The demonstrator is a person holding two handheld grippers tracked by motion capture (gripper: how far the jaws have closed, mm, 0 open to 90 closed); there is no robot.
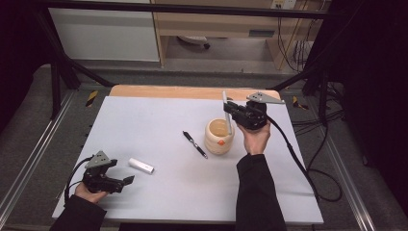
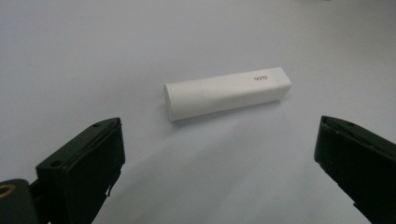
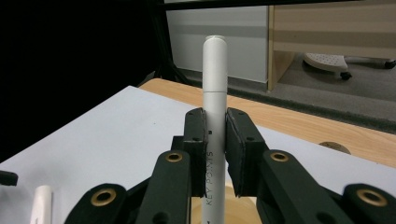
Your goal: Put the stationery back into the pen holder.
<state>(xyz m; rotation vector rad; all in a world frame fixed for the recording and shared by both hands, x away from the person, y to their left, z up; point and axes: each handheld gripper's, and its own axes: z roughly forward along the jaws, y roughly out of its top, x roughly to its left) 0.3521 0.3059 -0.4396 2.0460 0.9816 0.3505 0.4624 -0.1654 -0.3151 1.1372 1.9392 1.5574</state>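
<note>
Clamped between the right gripper [image 3: 215, 154] fingers, a grey marker [image 3: 215, 88], light, stiff, slick, stands upright over the cup [image 1: 219, 136]; left gripper [image 2: 219, 172] gapes empty.

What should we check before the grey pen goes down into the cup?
1. Right hand-held gripper shut on the grey pen: ok.
2. Pen stands upright between the jaws: ok.
3. Pen's lower end is over the mouth of the beige cup: ok in the high view; whether it already dips inside, cannot tell.
4. Cup stands upright on the white table mat: ok.
5. Black pen lies left of the cup, apart from it: ok.
6. Left hand-held gripper open, not touching the white eraser-like stick, far from the cup: ok.
</note>
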